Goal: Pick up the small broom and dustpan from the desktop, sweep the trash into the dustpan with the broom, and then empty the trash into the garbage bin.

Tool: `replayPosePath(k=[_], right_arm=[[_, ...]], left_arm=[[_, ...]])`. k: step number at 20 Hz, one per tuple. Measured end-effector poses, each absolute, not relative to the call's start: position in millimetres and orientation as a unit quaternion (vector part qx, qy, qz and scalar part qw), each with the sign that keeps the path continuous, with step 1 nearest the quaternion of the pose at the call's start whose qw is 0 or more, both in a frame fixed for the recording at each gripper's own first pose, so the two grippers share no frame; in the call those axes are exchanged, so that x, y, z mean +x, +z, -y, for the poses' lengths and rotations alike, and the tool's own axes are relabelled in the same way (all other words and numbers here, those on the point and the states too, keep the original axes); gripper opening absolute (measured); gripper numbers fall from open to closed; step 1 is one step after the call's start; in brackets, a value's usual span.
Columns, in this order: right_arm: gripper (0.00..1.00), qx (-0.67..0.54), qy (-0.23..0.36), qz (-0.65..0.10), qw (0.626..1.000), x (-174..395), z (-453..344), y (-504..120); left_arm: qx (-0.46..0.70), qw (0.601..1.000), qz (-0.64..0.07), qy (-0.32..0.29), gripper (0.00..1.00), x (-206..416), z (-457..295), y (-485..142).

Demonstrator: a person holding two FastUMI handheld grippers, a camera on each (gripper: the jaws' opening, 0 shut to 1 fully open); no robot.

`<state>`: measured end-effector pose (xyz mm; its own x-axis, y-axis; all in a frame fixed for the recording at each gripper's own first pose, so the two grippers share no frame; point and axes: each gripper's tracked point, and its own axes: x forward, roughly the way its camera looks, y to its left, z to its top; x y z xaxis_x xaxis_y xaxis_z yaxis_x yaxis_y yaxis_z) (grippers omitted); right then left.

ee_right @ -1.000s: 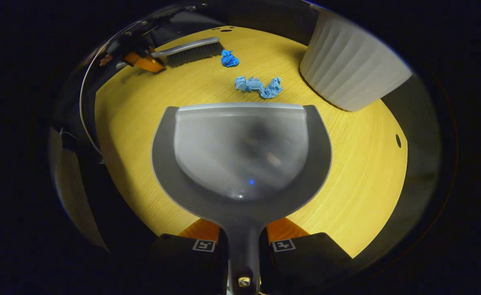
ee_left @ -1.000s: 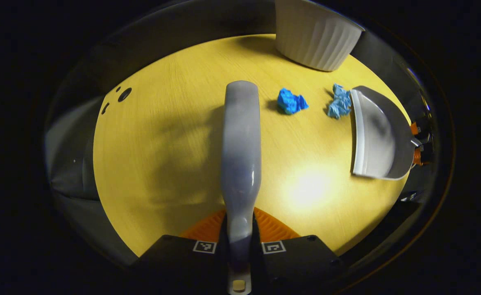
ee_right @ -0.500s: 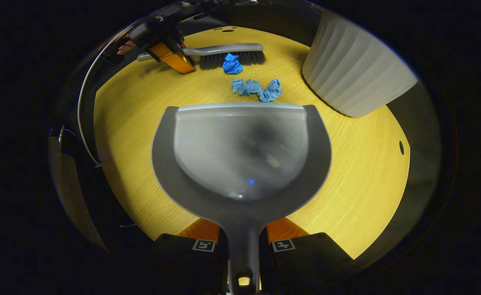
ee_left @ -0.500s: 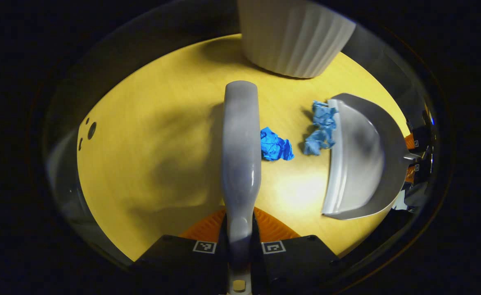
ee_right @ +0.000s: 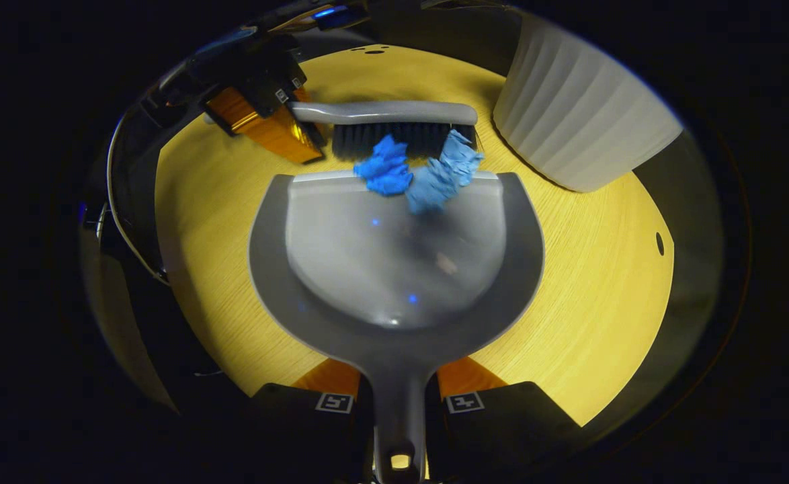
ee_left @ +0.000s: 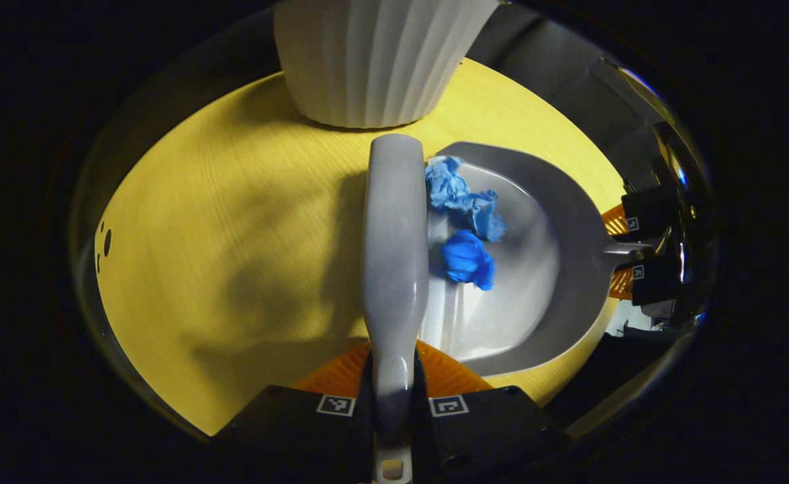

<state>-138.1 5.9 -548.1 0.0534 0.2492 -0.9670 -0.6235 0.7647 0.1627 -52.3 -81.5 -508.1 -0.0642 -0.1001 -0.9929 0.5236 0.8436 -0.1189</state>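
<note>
My left gripper (ee_left: 392, 396) is shut on the handle of the small grey broom (ee_left: 394, 242), which runs straight ahead over the yellow desktop (ee_left: 233, 222). In the right gripper view the broom (ee_right: 394, 114) lies along the dustpan's front lip with its dark bristles (ee_right: 401, 140) down. My right gripper (ee_right: 400, 396) is shut on the handle of the grey dustpan (ee_right: 394, 269). Two crumpled blue paper wads, one dark (ee_right: 384, 173) and one lighter (ee_right: 441, 178), sit on the lip and just inside the pan. The left gripper view shows the dark wad (ee_left: 467, 259) and the lighter wad (ee_left: 462, 195) inside the dustpan (ee_left: 535, 269).
A white ribbed garbage bin (ee_right: 583, 114) stands on the desktop beyond the dustpan's right corner; in the left gripper view the bin (ee_left: 374, 60) is straight ahead of the broom's tip. The table edge curves close on the right of the right gripper view.
The broom has swept toward the dustpan, pushing both blue wads from the bare desktop onto the pan's lip and into it. The dustpan has stayed put.
</note>
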Motion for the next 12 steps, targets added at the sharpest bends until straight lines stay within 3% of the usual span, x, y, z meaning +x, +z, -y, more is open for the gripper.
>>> replayPosePath(k=[5,6,10,12], right_arm=[[0.35,-0.137,0.3,-0.603,0.726,-141.6,-8.8,-539.9],[0.35,-0.134,0.3,-0.601,0.729,-145.3,-8.9,-534.0],[0.35,-0.11,0.277,-0.595,0.746,-157.4,-15.9,-508.0],[0.35,-0.11,0.259,-0.594,0.754,-160.5,-17.0,-496.3]], left_arm=[[0.111,0.665,-0.693,-0.253,0.29,-71.7,105.5,-495.6],[0.106,0.669,-0.689,-0.256,0.25,-71.1,105.8,-491.4],[0.078,0.699,-0.665,-0.252,0.29,-58.4,104.5,-482.0],[0.083,0.716,-0.65,-0.243,0.25,-52.7,95.6,-478.0]])
